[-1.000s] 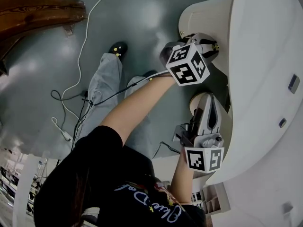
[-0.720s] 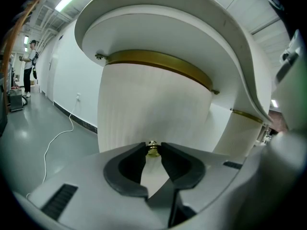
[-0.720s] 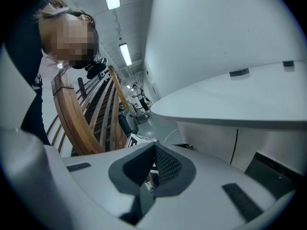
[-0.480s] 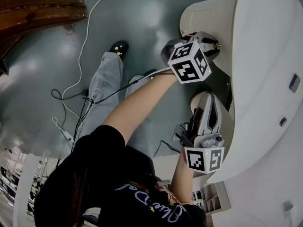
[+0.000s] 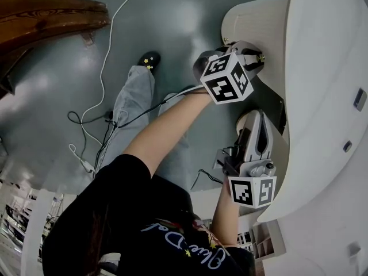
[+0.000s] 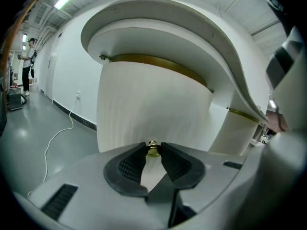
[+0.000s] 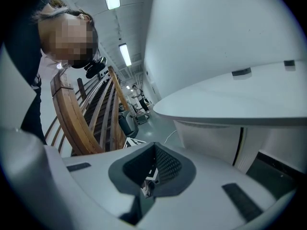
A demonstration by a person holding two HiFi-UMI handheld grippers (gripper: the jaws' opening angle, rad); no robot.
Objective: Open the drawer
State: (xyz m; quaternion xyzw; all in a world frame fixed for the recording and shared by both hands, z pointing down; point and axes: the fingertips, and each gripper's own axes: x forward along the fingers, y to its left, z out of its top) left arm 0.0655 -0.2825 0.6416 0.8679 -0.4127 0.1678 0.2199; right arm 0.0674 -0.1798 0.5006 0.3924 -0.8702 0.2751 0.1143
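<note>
The drawer [image 5: 248, 17] is a white, rounded, ribbed front [image 6: 148, 104] that stands out from the curved white desk [image 5: 328, 73]. Its small brass knob [image 6: 153, 148] sits between the tips of my left gripper [image 6: 153, 150], and both pads press on it. In the head view that gripper [image 5: 257, 56] is the upper one, with its marker cube just behind it. My right gripper [image 5: 257, 118] lies lower, beside the desk's edge and apart from the drawer. Its jaws [image 7: 154, 151] are shut with nothing between them.
A wooden stair rail [image 5: 46, 10] stands at the upper left. Cables [image 5: 95, 119] trail over the grey floor by my legs and black shoe [image 5: 148, 58]. A dark gap [image 5: 275, 105] opens under the desktop. A person [image 6: 28, 61] stands far down the corridor.
The head view has shifted a little. My left gripper stays on the knob and my right gripper stays beside the desk's edge.
</note>
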